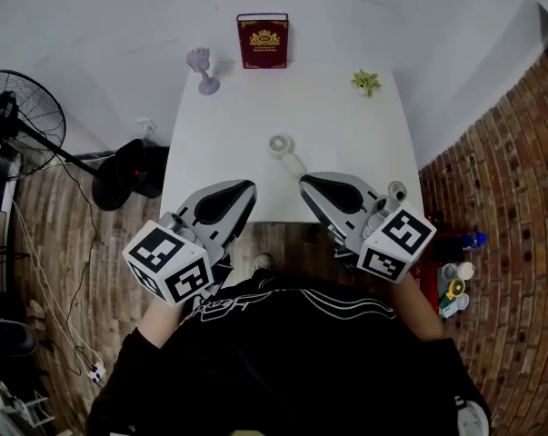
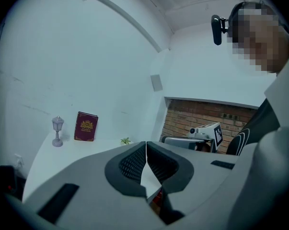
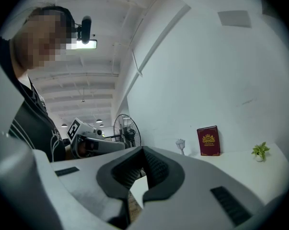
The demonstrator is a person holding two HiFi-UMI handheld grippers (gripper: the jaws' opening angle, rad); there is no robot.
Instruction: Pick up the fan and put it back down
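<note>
**A:** At the near edge of the white table (image 1: 228,139), how are the two hands held?

**B:** Both are drawn in front of the person's dark shirt (image 1: 283,352). The left gripper (image 1: 241,192) and the right gripper (image 1: 310,185) point about level toward the far wall, angled slightly toward each other, with their marker cubes nearest the body.

**A:** And the tongs?

**B:** Each gripper's own view shows its jaws pressed together with nothing between them, so both are closed and empty.

**A:** Where is the fan?

**B:** The small fan (image 1: 282,145) lies flat near the middle of the table, its round head toward the wall and its handle running back toward the right gripper. From above, that gripper's tip sits just beside the handle's end. I cannot tell whether they touch.

**A:** What does only one view give?

**B:** Only the head view shows the fan. The left gripper view alone shows the brick wall (image 2: 194,119) behind the right gripper. The right gripper view looks past the left gripper to the standing floor fan (image 3: 126,130) and a long lit ceiling. Both gripper views catch the red book (image 2: 86,126) upright against the wall, the little lamp (image 2: 57,130) beside it, and the small green plant (image 2: 126,141) farther along.
</note>
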